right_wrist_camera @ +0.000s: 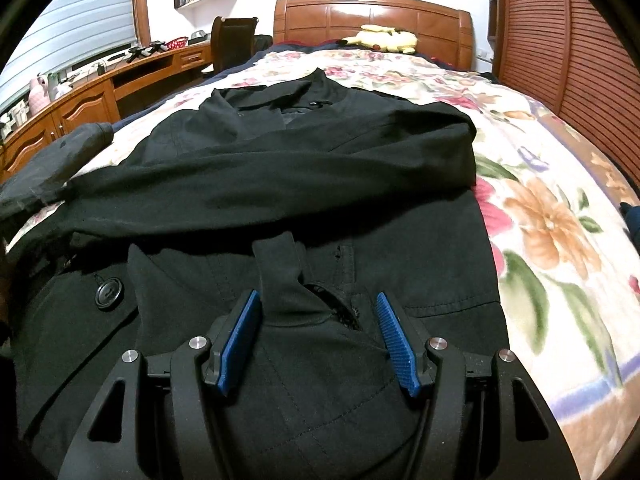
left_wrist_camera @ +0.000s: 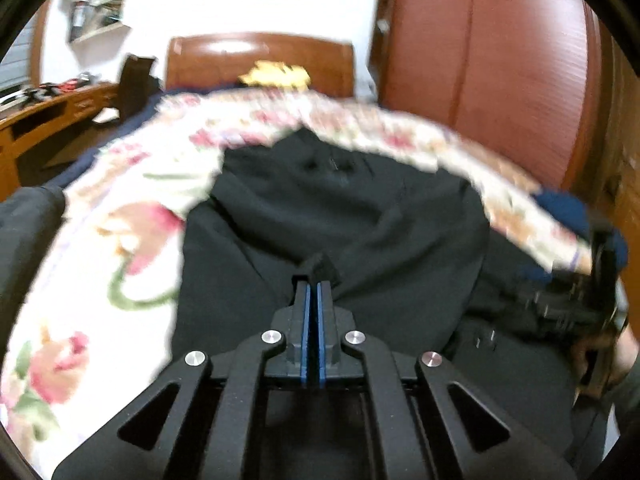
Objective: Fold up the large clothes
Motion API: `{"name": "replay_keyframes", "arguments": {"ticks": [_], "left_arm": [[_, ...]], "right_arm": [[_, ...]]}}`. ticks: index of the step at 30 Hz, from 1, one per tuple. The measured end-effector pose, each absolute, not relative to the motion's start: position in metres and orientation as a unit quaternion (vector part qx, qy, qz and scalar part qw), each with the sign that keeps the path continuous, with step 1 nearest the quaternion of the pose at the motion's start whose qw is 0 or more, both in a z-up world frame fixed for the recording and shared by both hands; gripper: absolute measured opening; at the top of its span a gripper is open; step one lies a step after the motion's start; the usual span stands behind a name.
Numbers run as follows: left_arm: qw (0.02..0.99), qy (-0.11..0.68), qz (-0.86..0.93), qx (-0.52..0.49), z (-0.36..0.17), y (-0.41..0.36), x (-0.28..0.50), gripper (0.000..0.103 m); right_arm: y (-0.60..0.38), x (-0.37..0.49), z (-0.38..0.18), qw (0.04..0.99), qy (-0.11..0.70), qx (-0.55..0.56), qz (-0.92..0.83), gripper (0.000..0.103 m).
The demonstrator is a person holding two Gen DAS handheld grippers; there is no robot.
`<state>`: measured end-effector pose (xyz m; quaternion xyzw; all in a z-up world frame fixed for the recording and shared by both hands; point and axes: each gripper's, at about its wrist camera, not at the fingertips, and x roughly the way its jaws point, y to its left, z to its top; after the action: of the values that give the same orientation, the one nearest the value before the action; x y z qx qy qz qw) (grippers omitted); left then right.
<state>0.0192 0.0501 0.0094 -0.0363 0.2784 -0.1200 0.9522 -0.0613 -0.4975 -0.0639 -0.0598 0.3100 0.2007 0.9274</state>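
A large black coat (right_wrist_camera: 304, 184) lies on the floral bedspread (right_wrist_camera: 552, 216), collar toward the headboard, one sleeve folded across its chest. My right gripper (right_wrist_camera: 316, 300) is open just above the coat's lower front, its blue pads (right_wrist_camera: 394, 340) on either side of a raised fold of cloth, near a black button (right_wrist_camera: 108, 292). In the left wrist view, which is blurred, my left gripper (left_wrist_camera: 314, 284) is shut on a pinch of the black coat (left_wrist_camera: 328, 208). The right gripper's body (left_wrist_camera: 576, 300) shows at the right edge of that view.
A wooden headboard (right_wrist_camera: 372, 12) with a yellow plush toy (right_wrist_camera: 384, 40) stands at the far end of the bed. A wooden desk (right_wrist_camera: 100, 88) and chair (right_wrist_camera: 232, 36) run along the left. A slatted wooden wardrobe (right_wrist_camera: 568, 40) stands on the right.
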Motion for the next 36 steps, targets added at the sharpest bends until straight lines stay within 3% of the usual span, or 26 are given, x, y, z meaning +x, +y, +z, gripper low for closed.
{"name": "replay_keyframes", "arguments": {"ticks": [7,29,31,33,34,36], "left_arm": [[0.966,0.236,-0.087,-0.063,0.030,0.088,0.001,0.003],[0.965,0.256,-0.043,-0.026,0.027,0.097,-0.045,0.003],[0.962,0.267,-0.047,-0.017,0.026,0.097,-0.049,0.012],[0.964,0.262,-0.046,-0.009,0.028,0.097,-0.058,0.047],[0.965,0.259,-0.046,-0.007,0.029,0.098,-0.061,0.053],[0.965,0.257,-0.047,-0.005,0.031,0.101,-0.068,0.079]], "right_arm": [[-0.498,-0.061,-0.064,0.927,0.310,-0.061,0.200,0.062],[-0.498,-0.062,-0.062,0.928,0.309,-0.069,0.194,0.062],[-0.498,-0.065,-0.058,0.929,0.311,-0.075,0.188,0.062],[-0.500,-0.073,-0.052,0.930,0.306,-0.079,0.187,0.062],[-0.502,-0.079,-0.049,0.931,0.301,-0.080,0.188,0.062],[-0.508,-0.092,-0.042,0.933,0.291,-0.077,0.196,0.062]]}}
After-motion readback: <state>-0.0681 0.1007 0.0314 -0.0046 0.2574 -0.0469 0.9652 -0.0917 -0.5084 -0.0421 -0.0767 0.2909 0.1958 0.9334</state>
